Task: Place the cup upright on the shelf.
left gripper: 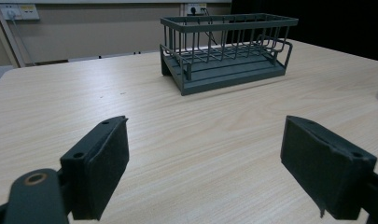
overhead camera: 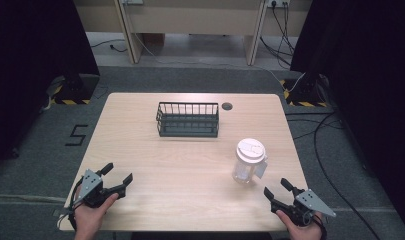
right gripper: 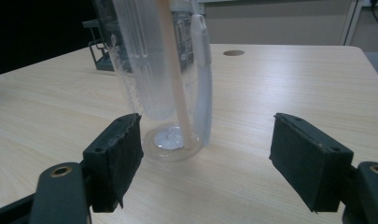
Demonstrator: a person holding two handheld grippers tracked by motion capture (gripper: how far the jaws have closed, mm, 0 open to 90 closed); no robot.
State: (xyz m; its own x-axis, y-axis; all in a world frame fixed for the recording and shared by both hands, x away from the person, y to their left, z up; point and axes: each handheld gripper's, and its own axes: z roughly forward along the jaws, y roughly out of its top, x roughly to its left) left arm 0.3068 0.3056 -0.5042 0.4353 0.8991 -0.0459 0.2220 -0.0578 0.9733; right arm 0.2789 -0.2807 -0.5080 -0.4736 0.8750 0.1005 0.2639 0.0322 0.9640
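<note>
- High view, starting at the near left corner of the bench point(overhead camera: 140, 170): the left tool point(overhead camera: 119, 176) rests there in the person's hand, jaws spread wide with nothing between them.
- Left gripper view confirms this: the left tool's two black pads point(left gripper: 105, 172) stand far apart over bare wood, pointing toward the wire basket point(left gripper: 226, 51) further along the bench.
- Toward the far edge, near the middle, the wire basket point(overhead camera: 188, 120) sits upright and looks empty, as far as can be told through its bars. A small round hole point(overhead camera: 227, 106) in the bench top lies just to its right.
- Right of centre, nearer the front edge, stands the clear plastic cup point(overhead camera: 249, 161) with a white lid, upright and well apart from the basket.
- At the near right corner, the right tool point(overhead camera: 276, 187) is fully open and holds nothing; it points at the cup from close by.
- Right gripper view: the cup point(right gripper: 170, 93) stands just ahead of the open right tool point(right gripper: 207, 158), off toward its left pad and not yet between the pads. A straw-like tube runs down inside it.
- Progress, as a judgement: nothing is gripped and nothing has been placed, so the work is at its very start. Closing on the cup looks like the first step, and moving it toward the basket would seem to follow.
</note>
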